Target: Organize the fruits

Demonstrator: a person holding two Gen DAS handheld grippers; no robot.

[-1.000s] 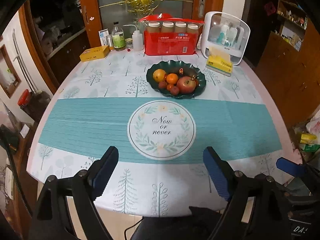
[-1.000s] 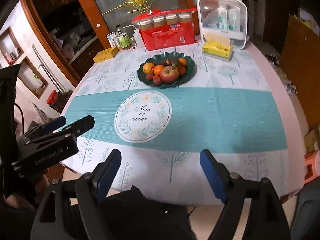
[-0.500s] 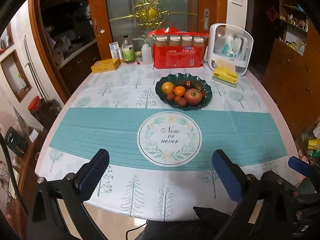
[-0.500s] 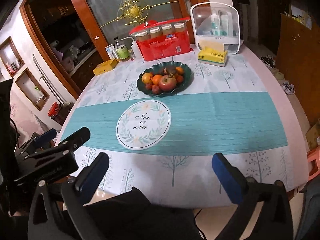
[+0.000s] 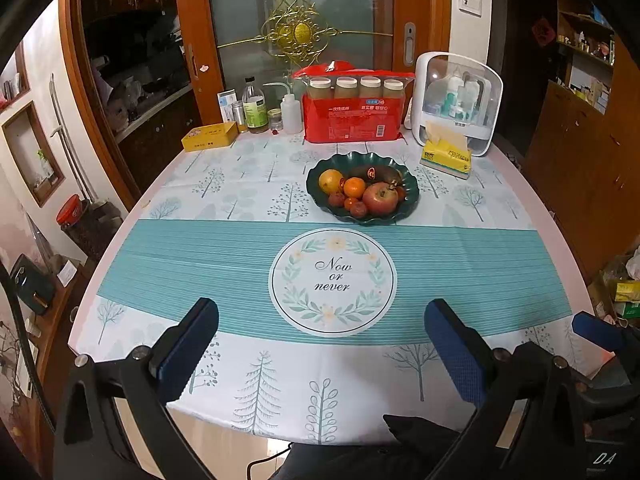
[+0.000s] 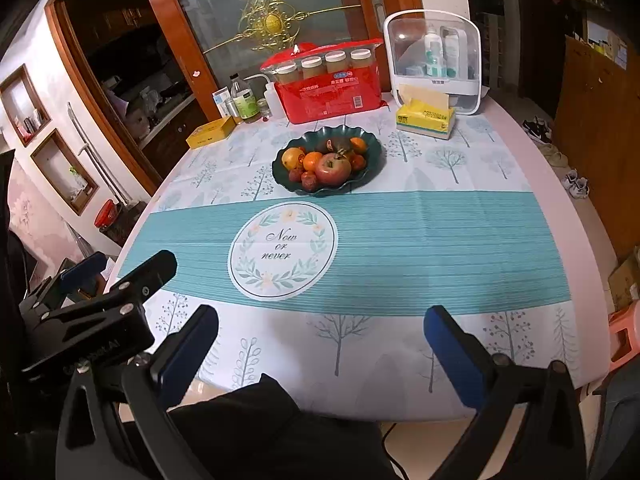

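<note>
left view: left hand-held gripper [image 5: 322, 344] empty, jaws wide; fruit bowl [image 5: 412, 194] far ahead on counter [image 5: 500, 264]. one apple [image 5: 380, 199], firm, smooth; pinch across its middle.
right view: right hand-held gripper [image 6: 321, 342] gaping, empty; bowl ahead-left. apple, yellow citrus [image 6: 293, 158], at least two oranges, several small red fruits.

Table covered by a tree-print tablecloth [image 5: 256, 184] with a teal band and a round "Now or never" emblem [image 5: 332, 280]. Along the far edge: yellow tin [image 5: 209, 136], green-labelled bottle [image 5: 255, 106], red jar pack [image 5: 354, 108], white organizer [image 5: 460, 100], yellow tissue pack [image 5: 447, 156].
</note>
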